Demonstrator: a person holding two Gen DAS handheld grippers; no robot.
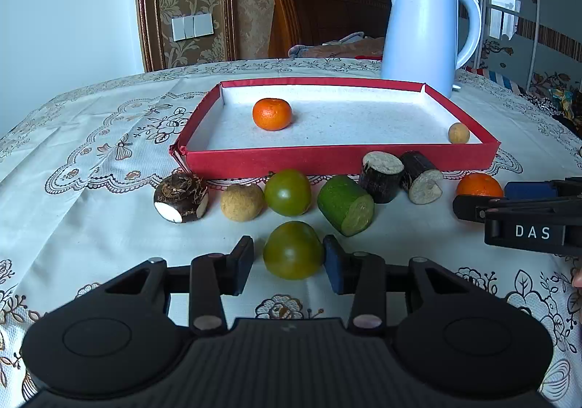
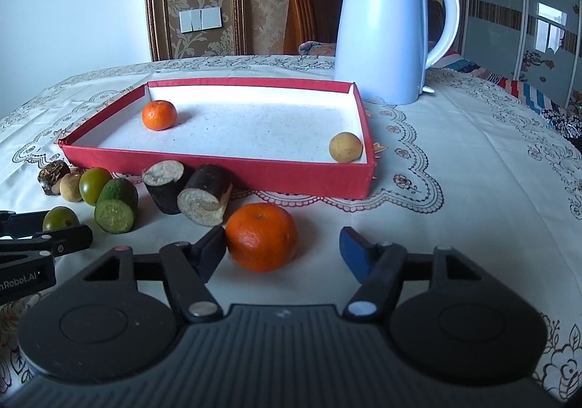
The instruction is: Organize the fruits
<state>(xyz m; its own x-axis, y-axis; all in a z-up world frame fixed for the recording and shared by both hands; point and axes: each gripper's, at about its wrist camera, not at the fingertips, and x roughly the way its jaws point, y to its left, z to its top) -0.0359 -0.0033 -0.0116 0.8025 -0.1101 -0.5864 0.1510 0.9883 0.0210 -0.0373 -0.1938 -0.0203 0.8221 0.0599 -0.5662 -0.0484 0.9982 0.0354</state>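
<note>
Oranges (image 1: 272, 114): 2. Green tomatoes (image 1: 293, 250): 2. Longans (image 1: 242, 202): 2. Sugarcane pieces (image 1: 381, 171): 2. Cucumber piece (image 1: 345, 205): 1. Taro (image 1: 180, 197): 1.

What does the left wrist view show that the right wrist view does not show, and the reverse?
Only the left wrist view shows the left gripper from behind, open around a green tomato, with small gaps at both pads. Only the right wrist view shows the right gripper from behind, open, its left pad at a tangerine and its right pad well apart from it. Both views share the red tray holding another tangerine and a small brown fruit, the white kettle, and the row of produce before the tray.
</note>
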